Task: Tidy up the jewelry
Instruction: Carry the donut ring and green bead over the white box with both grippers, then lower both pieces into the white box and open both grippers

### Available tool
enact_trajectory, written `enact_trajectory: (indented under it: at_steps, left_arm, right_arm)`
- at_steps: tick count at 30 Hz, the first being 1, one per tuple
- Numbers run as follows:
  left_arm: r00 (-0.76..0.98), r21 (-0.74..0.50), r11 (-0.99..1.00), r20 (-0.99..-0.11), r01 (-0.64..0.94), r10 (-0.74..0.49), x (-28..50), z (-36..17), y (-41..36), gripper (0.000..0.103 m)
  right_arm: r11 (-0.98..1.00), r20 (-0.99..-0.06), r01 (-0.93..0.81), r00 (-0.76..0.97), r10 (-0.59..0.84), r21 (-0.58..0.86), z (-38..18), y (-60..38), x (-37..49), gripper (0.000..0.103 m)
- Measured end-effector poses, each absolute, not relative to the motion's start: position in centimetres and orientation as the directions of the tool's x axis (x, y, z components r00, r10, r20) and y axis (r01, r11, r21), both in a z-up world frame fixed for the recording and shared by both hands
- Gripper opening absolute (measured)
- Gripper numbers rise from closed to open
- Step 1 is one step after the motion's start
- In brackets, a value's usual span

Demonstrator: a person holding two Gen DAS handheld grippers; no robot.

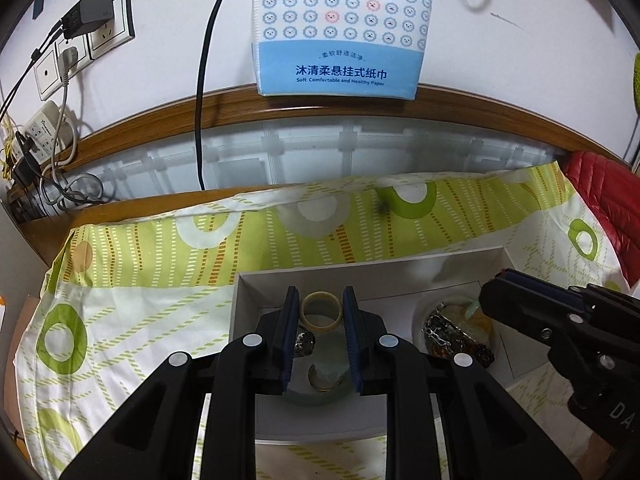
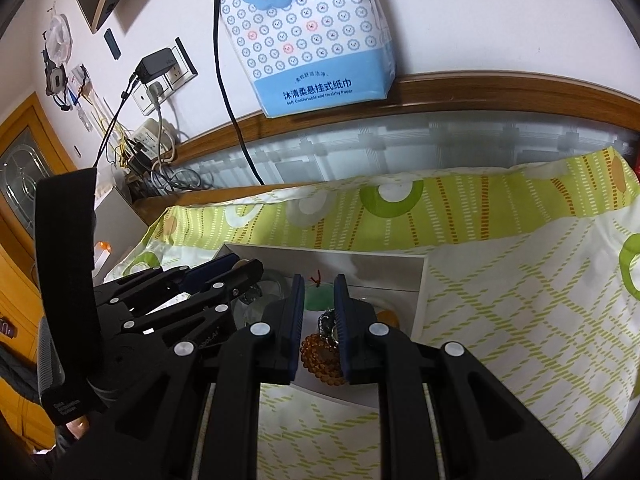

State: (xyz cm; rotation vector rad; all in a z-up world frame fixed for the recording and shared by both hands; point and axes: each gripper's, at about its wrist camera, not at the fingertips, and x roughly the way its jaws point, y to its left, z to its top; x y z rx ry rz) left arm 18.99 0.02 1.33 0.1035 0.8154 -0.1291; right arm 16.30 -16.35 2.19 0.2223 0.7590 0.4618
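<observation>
A white open box (image 1: pixel 248 292) lies on the green patterned cloth. My left gripper (image 1: pixel 321 300) is open over its left half, fingers either side of a pale yellow bangle (image 1: pixel 321 312); a pale green ring (image 1: pixel 326 376) lies nearer, and a dark silvery piece (image 1: pixel 304 342) by the left finger. A round dish (image 1: pixel 456 332) on the right holds mixed jewelry. My right gripper (image 2: pixel 318 288) is open above that dish (image 2: pixel 380 304), over a green jade pendant (image 2: pixel 318 296), a silvery piece (image 2: pixel 326 322) and an amber bead bracelet (image 2: pixel 320 360). It also shows in the left wrist view (image 1: pixel 504 280).
The box (image 2: pixel 420 280) sits on a cloth-covered surface (image 1: pixel 140 300) against a wooden rail (image 1: pixel 160 120). A tissue pack (image 1: pixel 340 28) hangs on the wall, with a black cable (image 1: pixel 200 100), sockets and a power strip (image 1: pixel 40 132) at left. A red jacket (image 1: pixel 604 188) lies at right.
</observation>
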Motion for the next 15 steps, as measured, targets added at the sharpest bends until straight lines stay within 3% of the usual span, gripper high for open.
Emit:
enact_trajectory:
  at_steps: [15]
  left_arm:
    - [0.651, 0.023, 0.987, -0.754, 0.157, -0.086, 19.44, 0.62, -0.12, 0.024]
  right_arm:
    - [0.868, -0.617, -0.325, 0.612, 0.496, 0.375, 1.46, -15.92, 16.89, 0.015]
